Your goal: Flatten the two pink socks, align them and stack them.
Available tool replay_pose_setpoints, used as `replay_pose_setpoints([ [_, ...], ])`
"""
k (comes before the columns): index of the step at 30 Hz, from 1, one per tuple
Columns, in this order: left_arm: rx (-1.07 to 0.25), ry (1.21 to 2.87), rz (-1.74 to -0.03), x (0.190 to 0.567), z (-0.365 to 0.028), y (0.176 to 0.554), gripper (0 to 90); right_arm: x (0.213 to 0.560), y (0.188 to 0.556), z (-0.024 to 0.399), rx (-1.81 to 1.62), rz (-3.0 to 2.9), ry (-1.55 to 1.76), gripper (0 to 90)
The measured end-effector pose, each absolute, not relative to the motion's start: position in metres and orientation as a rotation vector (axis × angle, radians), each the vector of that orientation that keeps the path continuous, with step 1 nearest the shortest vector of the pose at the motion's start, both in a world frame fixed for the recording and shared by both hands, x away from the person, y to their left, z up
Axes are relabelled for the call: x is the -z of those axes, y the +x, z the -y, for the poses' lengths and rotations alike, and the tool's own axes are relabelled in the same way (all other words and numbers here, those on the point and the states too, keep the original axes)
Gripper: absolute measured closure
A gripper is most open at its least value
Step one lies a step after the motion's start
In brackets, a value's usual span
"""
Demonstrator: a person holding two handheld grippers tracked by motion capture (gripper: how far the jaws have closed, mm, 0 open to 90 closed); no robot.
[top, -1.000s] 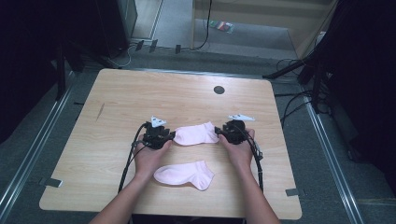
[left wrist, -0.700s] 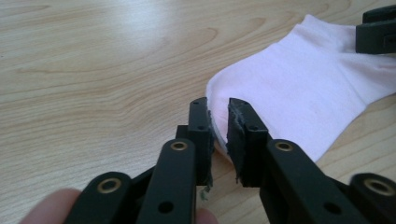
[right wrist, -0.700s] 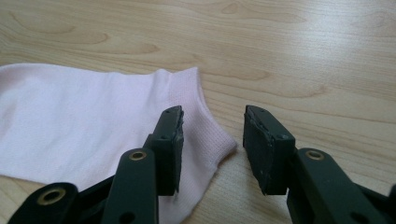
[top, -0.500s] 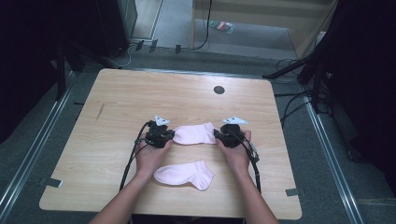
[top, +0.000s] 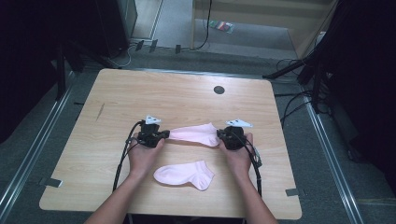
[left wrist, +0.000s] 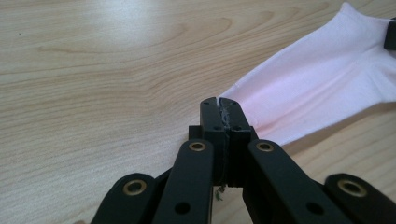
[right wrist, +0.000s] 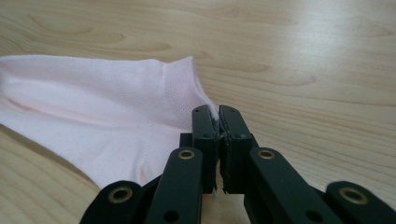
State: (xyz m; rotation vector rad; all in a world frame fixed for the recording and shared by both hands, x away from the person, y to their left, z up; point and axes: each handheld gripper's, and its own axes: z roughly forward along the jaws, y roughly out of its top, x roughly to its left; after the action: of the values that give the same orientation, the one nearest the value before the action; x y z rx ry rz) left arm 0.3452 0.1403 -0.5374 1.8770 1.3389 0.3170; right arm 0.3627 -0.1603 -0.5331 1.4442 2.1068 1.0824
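Since the earlier frames both pairs of jaws have been closing, and now each pinches 1 end of the far pink sock (top: pixel 194 134); the hands themselves hardly shift. Nearest to the person, a second pink sock (top: pixel 183 175) lies flat and untouched on the wooden table (top: pixel 116 95), between the 2 forearms. Just beyond it, the left gripper (top: pixel 164 135) is fully closed on the sock's toe end, and the right gripper (top: pixel 220 137) is fully closed on the cuff corner. The held sock stretches between them, low over the table. Farther off there is a dark round hole (top: pixel 218 89). I judge both bites are thin: if the hands pull apart too hard, the fabric can slip out of 1 pinch, and the sock then drops crooked.
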Motion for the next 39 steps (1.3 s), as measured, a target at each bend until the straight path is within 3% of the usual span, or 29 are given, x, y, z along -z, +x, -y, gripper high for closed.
replay_pose_setpoints([
  [16, -0.321, 1.825, -1.208, 0.508, -0.166, 0.281, 90.0, 0.495, 0.304, 0.164, -1.228, -2.109, 1.392, 87.0],
  [39, -0.200, 1.870, -1.178, 0.523, -0.189, 0.218, 90.0, 0.509, 0.228, 0.159, -1.219, -2.268, 1.400, 87.0],
])
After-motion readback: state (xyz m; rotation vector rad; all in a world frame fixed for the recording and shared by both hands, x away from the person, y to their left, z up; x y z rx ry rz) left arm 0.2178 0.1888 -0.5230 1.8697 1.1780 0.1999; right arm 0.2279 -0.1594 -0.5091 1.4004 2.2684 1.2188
